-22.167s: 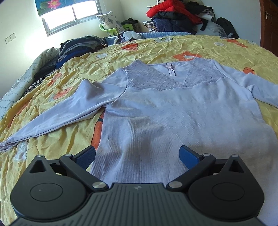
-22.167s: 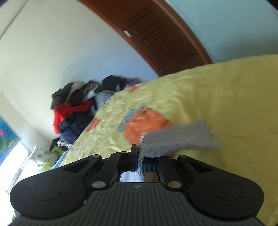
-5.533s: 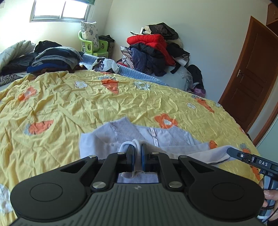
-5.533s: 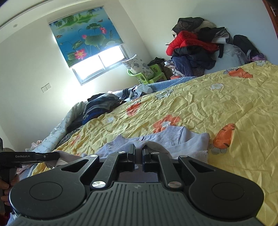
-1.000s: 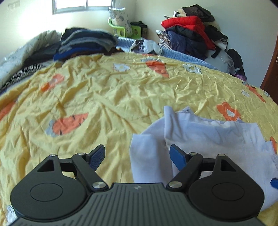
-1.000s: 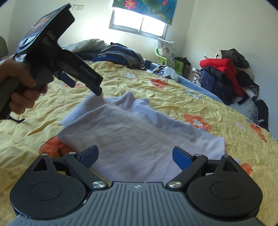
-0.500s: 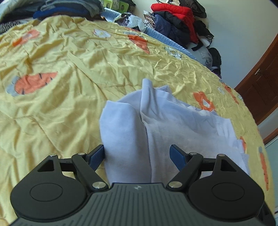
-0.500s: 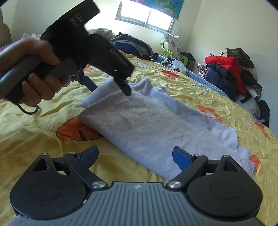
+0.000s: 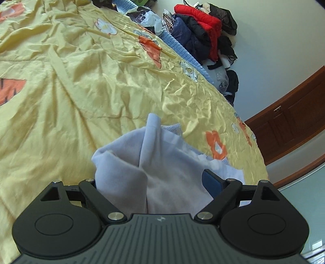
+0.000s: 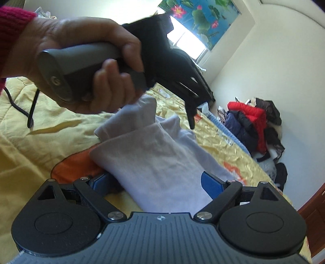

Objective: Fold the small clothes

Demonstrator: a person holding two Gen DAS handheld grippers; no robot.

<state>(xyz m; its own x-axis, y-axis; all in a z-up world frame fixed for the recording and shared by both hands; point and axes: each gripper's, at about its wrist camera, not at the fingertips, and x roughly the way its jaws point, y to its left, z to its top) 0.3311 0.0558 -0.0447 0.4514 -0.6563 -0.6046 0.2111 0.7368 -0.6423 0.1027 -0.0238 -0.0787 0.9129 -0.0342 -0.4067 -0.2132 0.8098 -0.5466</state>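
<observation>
**Both tools spread wide over the folded top**

While the pale lilac top (image 9: 162, 162) lies bunched and folded on the yellow bedspread (image 9: 71, 91), the left tool (image 9: 154, 180) sits low over it with its jaws spread; they have just been opening further, and the cloth lies between the blue pads without being pinched. One ridge of fabric stands up along the middle of the garment — a raised fold running away from the camera.

From the right wrist view, the right tool (image 10: 156, 182) is likewise released, its blue pads (image 10: 211, 184) well apart, with the near end of the top (image 10: 158, 162) between them and an orange carrot print on the bedspread (image 10: 30, 162) showing just beside the left pad. A hand (image 10: 81, 61) in a red sleeve (image 10: 12, 22) grips the grey handle of the left tool (image 10: 192, 119) above the far end of the garment, its black fingers pointing down toward the cloth.

Beyond the bed a heap of red and dark coats (image 9: 203, 30) rests against the wall, near a brown wooden door (image 9: 294, 126). A lotus-print blind (image 10: 199, 18) hangs at the window.
</observation>
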